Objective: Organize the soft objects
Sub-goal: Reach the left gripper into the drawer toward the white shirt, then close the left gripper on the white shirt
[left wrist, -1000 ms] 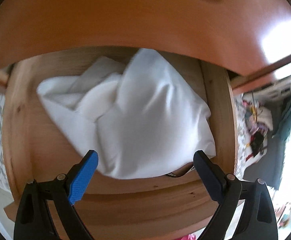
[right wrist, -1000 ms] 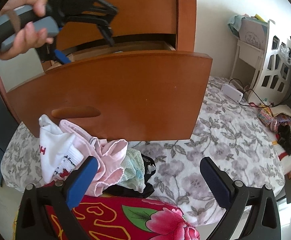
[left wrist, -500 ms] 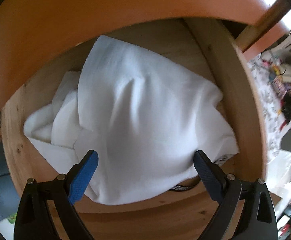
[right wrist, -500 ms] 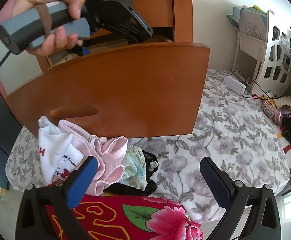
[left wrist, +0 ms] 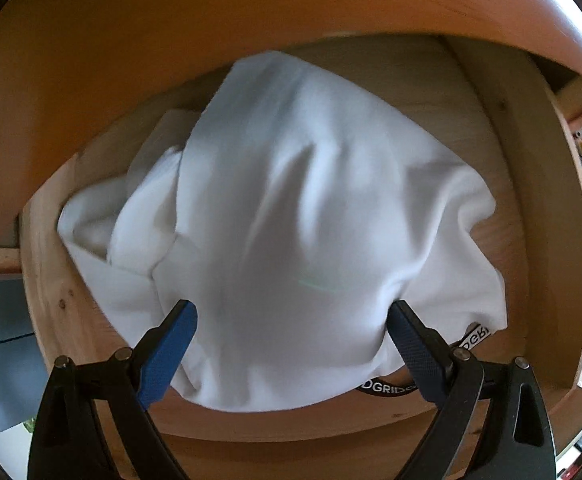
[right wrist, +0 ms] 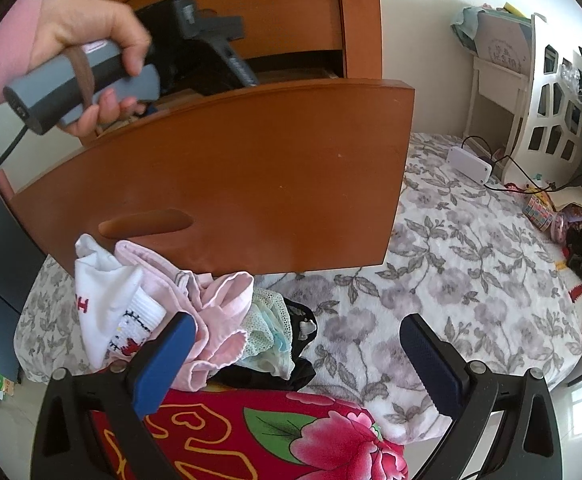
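Dresser: tall orange-brown wooden chest of drawers, one drawer pulled out, oval recessed handle on its front.
Drawer interior: pale raw-pine walls and floor.
Wall: plain off-white plaster, right of the dresser.
Bed: mattress under a grey-and-white floral sheet, in front of and right of the dresser.
Side table: small white stand against the wall, far right of the dresser.
Headboard: white cut-out panel, beside the stand.
Light: bright daylight, strongest right of the dresser.
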Demonstrator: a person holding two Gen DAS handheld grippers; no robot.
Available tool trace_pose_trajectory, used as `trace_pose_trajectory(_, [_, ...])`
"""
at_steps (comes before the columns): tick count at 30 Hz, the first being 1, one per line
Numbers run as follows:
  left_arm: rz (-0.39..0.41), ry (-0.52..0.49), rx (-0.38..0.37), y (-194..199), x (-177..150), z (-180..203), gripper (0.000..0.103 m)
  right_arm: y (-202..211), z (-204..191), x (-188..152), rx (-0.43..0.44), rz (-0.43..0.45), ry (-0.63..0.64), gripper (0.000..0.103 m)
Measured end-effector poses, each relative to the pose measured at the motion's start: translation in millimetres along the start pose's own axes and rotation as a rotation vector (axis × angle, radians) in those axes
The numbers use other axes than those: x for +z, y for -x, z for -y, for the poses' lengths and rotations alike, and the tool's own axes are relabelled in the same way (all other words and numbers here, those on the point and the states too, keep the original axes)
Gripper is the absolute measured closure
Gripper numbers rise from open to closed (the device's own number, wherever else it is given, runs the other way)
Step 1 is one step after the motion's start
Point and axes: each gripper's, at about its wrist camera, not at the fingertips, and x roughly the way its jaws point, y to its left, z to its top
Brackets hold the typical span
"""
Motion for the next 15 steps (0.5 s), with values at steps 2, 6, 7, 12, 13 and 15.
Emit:
trace_pose_trajectory(2, [0.003, 0.009, 0.005, 2.1, 0.7, -3.9, 0.007, 0.0, 0.1, -0.1, 0.0, 0.001, 0.0, 0.0])
trace_pose_trajectory(6, [0.001, 0.038, -0.029, 1.0, -0.1, -20.9, 0.007, -1.1, 0.3, -0.1, 0.001, -0.005, -0.002, 0.0])
trace_pose_trajectory(7, [0.001, 0.042, -0.038, -0.6, 1.6, -24.5, 0.007, -1.1, 0.4, -0.1, 0.001, -0.005, -0.002, 0.0])
trace_pose_trajectory(12, [0.003, 0.068, -0.067, -7.3, -6.5, -51.8, 0.008, -1.9, 1.2, -0.4, 0.001, -0.009, -0.008, 0.0])
trace_pose_trajectory(13, [0.001, 0.074, -0.083, -7.8, -6.5, -55.1, 0.009, -2.4, 1.1, -0.4, 0.0, -0.01, -0.008, 0.0])
trace_pose_trajectory(15, [-0.003, 0.08, -0.107, -8.5, -5.7, -56.8, 0.011, -3.1, 0.1, -0.5, -0.001, -0.012, -0.006, 0.0])
